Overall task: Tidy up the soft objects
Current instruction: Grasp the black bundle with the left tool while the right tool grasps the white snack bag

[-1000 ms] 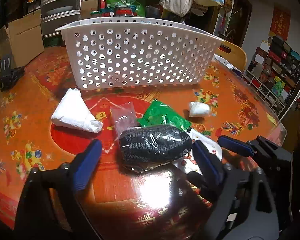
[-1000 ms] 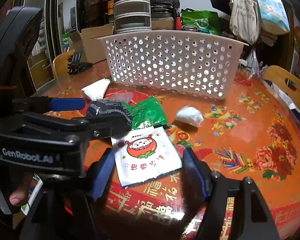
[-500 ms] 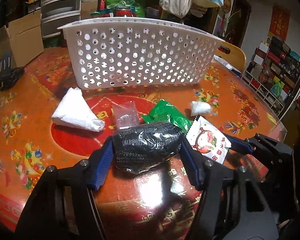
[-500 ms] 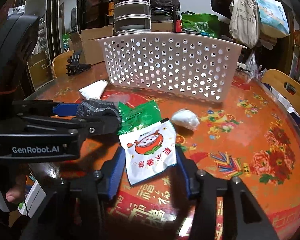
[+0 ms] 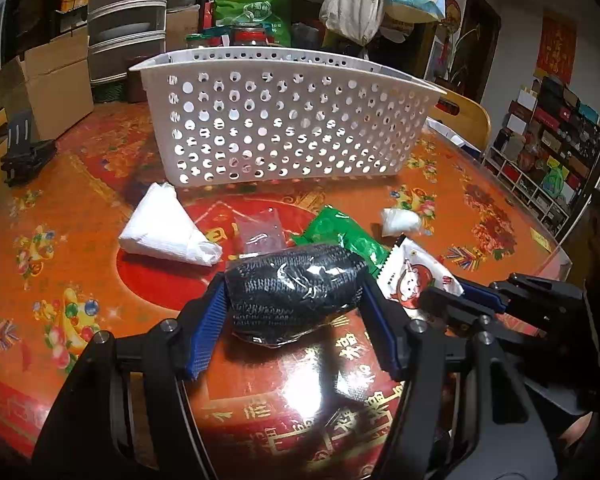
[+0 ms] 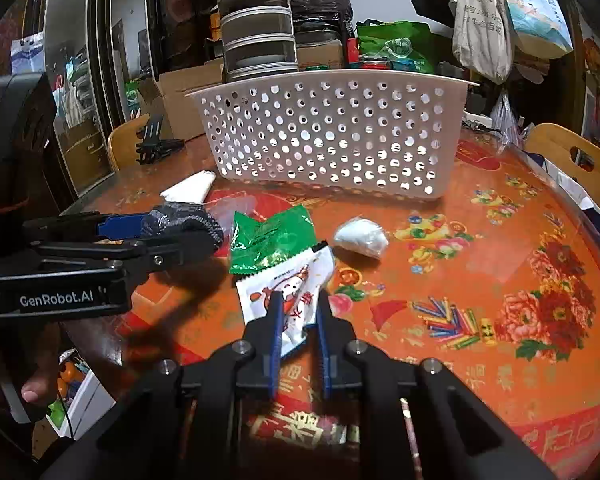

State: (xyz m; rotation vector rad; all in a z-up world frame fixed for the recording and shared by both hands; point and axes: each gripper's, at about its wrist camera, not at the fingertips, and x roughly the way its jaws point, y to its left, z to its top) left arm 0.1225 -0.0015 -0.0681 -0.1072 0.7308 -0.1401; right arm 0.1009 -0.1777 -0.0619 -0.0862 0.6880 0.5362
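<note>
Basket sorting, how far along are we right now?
Nothing shows through the basket holes, so no item looks stowed yet. In hand: the left gripper is clamped on the black bundle, and the right gripper pinches the white packet. Left on the table: green packet, white wad, folded white bag, clear pouch.

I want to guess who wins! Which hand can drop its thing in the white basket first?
Probably the left gripper. It grips the black bundle squarely, facing the basket. The right gripper pinches only the white packet by its near end, so it may flop.
</note>
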